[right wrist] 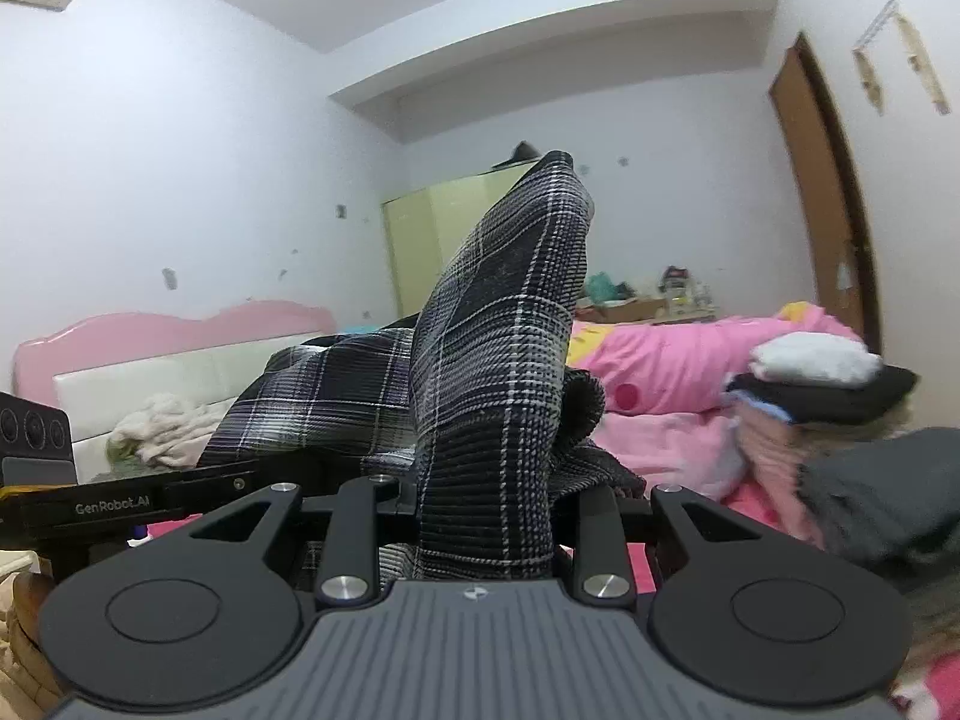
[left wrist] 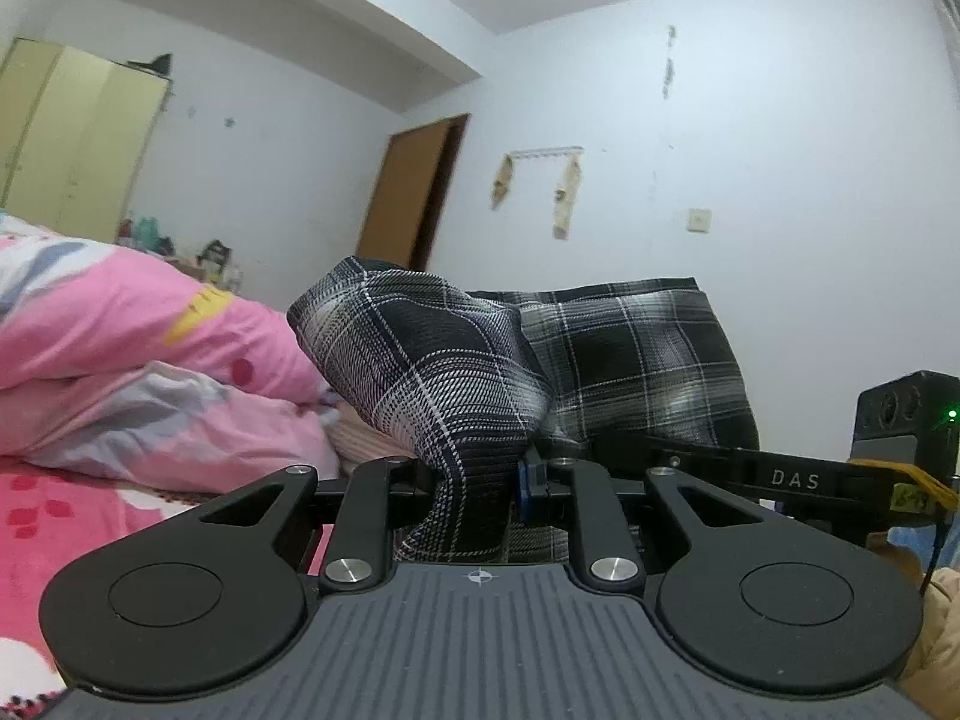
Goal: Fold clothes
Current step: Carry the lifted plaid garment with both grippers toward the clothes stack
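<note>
A black-and-white plaid garment point(left wrist: 456, 372) is held up above the bed by both grippers. My left gripper point(left wrist: 477, 483) is shut on a bunched fold of it, which rises between the jaws and spreads right toward the other gripper point(left wrist: 798, 477). In the right wrist view my right gripper point(right wrist: 486, 498) is shut on another part of the plaid garment point(right wrist: 498, 348), which stands up tall in front of the camera and drapes left toward the left gripper point(right wrist: 114, 504). The fingertips of both are hidden by cloth.
A pink quilt point(left wrist: 138, 360) lies on the bed at left. A stack of folded clothes point(right wrist: 822, 384) and a dark grey garment point(right wrist: 882, 498) sit at right. A pink headboard point(right wrist: 168, 330), yellow wardrobe point(left wrist: 72, 144) and brown door point(left wrist: 414, 192) stand behind.
</note>
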`<state>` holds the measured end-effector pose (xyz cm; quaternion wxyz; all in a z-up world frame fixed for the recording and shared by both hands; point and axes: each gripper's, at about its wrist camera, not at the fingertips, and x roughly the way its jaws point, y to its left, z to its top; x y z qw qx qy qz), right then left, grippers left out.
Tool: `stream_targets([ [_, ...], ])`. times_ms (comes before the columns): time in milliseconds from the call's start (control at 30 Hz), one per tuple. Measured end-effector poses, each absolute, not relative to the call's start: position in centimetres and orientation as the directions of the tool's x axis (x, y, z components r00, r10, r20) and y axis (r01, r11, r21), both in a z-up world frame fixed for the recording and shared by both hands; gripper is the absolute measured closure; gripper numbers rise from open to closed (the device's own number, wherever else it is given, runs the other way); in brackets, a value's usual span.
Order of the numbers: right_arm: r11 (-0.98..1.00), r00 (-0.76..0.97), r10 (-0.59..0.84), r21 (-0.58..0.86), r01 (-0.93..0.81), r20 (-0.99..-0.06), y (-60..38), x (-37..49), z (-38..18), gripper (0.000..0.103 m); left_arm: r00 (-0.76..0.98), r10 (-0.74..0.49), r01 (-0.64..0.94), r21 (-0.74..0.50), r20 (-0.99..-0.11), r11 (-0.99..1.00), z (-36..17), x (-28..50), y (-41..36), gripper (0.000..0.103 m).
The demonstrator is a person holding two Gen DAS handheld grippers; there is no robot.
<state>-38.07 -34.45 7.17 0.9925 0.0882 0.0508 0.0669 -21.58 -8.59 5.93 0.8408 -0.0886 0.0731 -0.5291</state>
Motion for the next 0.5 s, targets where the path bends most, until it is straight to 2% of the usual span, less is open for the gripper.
stream_targets([
  [300,0.969,0.999,-0.024,0.247,0.031,-0.034,-40.8,-41.4,4.1,0.073,0.305,-0.951,0.931,-0.191,-0.055,0.310,4.7,-21.8,-15.9,0.084],
  [500,0.941,0.988,-0.157,0.302,0.150,-0.001,-47.2,-43.3,1.1,0.073,0.185,-0.977,0.965,-0.169,-0.107,0.201,3.1,-21.6,-24.1,0.085],
])
